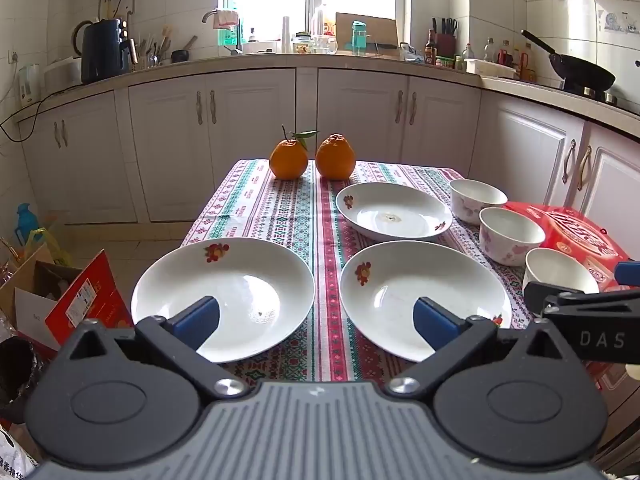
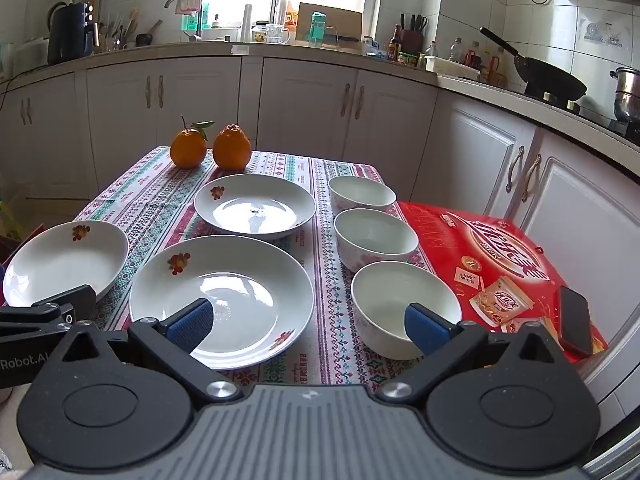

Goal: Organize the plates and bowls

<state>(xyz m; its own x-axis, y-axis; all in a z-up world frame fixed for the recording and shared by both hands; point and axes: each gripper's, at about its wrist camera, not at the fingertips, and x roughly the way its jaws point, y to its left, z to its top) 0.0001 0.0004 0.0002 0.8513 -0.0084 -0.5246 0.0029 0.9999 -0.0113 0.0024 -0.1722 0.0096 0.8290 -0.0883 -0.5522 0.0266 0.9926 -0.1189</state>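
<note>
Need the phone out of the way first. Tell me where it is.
In the right wrist view, the phone lies at far right on the red box, right of the nearest bowl.

Two hand-held grippers are seen from their own cameras, both angled downward. The left gripper (image 1: 316, 320) is held with its jaws spread wide and nothing is gripped between its blue pads (image 1: 198, 318). The right gripper (image 2: 308, 324) is held just beside it, jaws likewise spread wide and empty.
</note>
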